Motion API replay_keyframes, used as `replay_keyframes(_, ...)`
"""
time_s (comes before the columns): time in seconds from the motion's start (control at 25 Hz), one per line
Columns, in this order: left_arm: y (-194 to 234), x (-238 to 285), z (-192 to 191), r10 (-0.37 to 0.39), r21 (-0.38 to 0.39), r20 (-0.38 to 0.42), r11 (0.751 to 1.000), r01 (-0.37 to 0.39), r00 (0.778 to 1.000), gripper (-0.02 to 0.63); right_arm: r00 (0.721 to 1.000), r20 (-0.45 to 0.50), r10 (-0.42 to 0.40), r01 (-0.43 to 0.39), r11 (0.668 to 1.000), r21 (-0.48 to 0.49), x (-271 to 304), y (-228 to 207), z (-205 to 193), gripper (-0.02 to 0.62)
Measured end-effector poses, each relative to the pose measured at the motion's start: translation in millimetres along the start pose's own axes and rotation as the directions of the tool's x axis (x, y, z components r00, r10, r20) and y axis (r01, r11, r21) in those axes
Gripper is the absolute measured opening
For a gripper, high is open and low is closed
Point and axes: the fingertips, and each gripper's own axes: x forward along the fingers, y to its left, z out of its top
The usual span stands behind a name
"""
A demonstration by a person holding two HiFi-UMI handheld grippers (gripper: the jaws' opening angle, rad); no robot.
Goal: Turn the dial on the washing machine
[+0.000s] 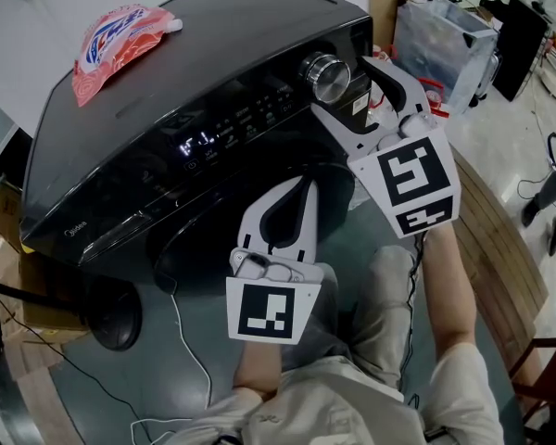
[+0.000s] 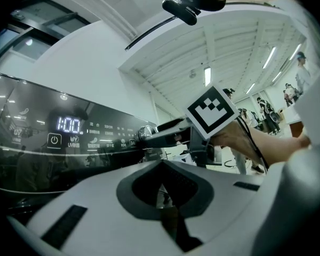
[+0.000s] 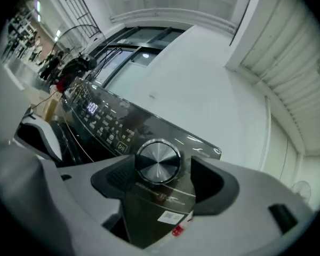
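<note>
I am holding my right gripper up to the front panel of the black washing machine, its jaws standing open on either side of the silver dial at the panel's right end; the dial is sitting between the pads with a gap showing on its right side. My left gripper is hovering lower, in front of the round door, its jaws closed together on nothing. The display is glowing 1:00, and a pink-and-white detergent pouch is lying on the machine's top.
</note>
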Motion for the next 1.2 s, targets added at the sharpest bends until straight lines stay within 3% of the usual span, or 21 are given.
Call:
replay_keyframes(0.36, 0.8, -0.7, 1.6, 0.007, 0.001, 0.001, 1.000, -0.007, 1.000, 0.012, 0.998, -0.035, 0.050, -0.056, 0.977, -0.205, 8.1, 9.2, -5.5, 0.347)
replay_keyframes(0.64, 3.7, -0.7, 0.4, 0.011, -0.002, 0.001, 1.000, -0.011, 1.000, 0.012, 0.997, -0.035, 0.064, -0.072, 0.919, -0.387, 10.1, 20.1, -5.9, 0.329)
replay_keyframes(0.92, 2.8, -0.2, 1.5, 0.006, 0.009, 0.003, 1.000, -0.006, 1.000, 0.012, 0.996, -0.013, 0.085, -0.083, 0.914, -0.397, 9.3, 19.9, -4.1, 0.317)
replay_keyframes(1.2, 1.8, -0.7, 4.3, 0.002, 0.020, 0.006, 1.000, -0.003, 1.000, 0.012, 0.995, 0.010, 0.100, -0.091, 0.938, -0.336, 9.5, 15.7, 1.7, 0.281)
